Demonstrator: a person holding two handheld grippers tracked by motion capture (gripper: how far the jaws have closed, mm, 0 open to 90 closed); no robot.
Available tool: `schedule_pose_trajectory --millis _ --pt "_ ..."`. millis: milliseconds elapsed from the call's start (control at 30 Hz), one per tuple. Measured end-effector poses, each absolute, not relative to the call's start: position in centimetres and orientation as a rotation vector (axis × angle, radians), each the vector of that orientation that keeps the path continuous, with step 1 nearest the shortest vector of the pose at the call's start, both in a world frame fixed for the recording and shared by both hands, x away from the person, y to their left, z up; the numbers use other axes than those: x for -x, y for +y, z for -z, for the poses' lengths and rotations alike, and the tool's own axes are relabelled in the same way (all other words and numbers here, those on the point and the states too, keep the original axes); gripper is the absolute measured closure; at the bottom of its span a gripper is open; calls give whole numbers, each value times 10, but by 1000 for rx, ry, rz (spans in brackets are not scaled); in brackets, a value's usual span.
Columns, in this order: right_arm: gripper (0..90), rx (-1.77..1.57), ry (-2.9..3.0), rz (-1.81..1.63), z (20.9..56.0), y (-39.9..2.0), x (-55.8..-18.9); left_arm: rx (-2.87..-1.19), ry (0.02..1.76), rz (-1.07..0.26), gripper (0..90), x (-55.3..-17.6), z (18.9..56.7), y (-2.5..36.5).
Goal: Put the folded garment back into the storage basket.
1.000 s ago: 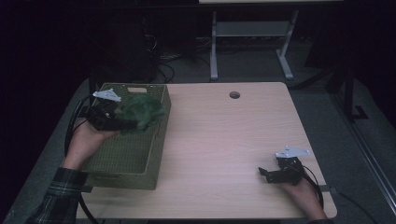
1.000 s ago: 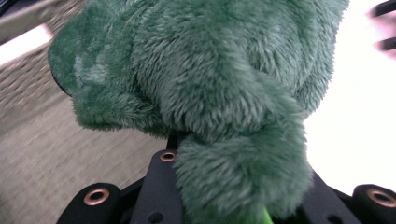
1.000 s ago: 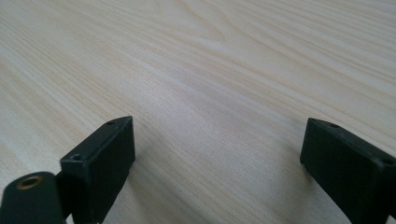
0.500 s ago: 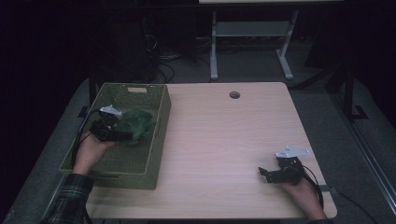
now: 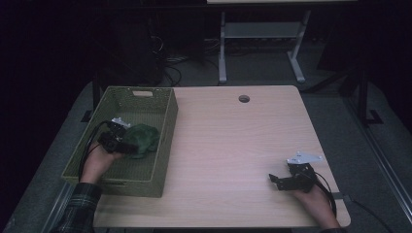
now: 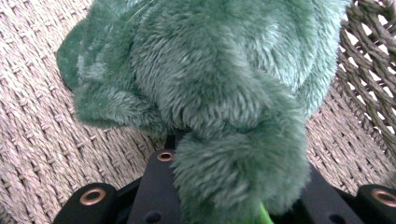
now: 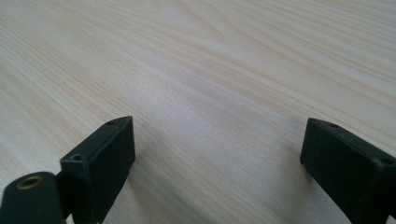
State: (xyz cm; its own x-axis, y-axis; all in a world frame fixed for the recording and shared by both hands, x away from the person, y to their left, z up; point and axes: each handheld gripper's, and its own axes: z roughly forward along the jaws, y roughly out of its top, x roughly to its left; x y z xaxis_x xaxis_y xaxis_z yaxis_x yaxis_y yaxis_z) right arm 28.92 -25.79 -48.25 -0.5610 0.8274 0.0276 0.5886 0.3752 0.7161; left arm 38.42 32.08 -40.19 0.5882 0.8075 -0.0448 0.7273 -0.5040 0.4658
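Green plush toy point(image 5: 141, 140) gripped between left tongs point(image 5: 127, 146) inside woven basket point(image 5: 167, 127); right tongs point(image 5: 275, 180) spread wide, nothing held, on tabletop point(image 5: 233, 145).

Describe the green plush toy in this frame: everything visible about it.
The green plush toy is soft, with shaggy dark green fur and a bright green bit showing at its near end. It lies slumped on the woven floor of the olive basket, near the right wall. The left gripper has a furry lobe between its jaws; its jaws have just been opening. What it depicts is unclear.
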Motion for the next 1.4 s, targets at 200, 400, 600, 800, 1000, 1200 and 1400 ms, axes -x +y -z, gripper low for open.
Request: schedule_pose_trajectory --millis 200,400,600,800,1000,1200,1400 --pt "99 -1240 2304 -993 482 -258 -289 -2375 1227 -260 659 -383 404 321" --pt "99 -1239 2304 -992 482 -258 -289 -2362 1232 -283 477 -383 406 321" --pt "99 -1241 2303 -993 482 -258 -289 -2343 1221 -344 229 -382 403 322" --pt "99 -1239 2304 -993 482 -258 -289 -2307 1201 -348 142 -379 391 326" --pt "99 -1239 2304 -993 482 -258 -289 -2292 1181 -324 142 -377 373 324" --pt "99 -1239 2304 -992 482 -258 -289 -2253 1150 -303 143 -378 356 316" --pt "99 -1239 2304 -992 482 -258 -289 -2223 1114 -281 143 -377 344 299"
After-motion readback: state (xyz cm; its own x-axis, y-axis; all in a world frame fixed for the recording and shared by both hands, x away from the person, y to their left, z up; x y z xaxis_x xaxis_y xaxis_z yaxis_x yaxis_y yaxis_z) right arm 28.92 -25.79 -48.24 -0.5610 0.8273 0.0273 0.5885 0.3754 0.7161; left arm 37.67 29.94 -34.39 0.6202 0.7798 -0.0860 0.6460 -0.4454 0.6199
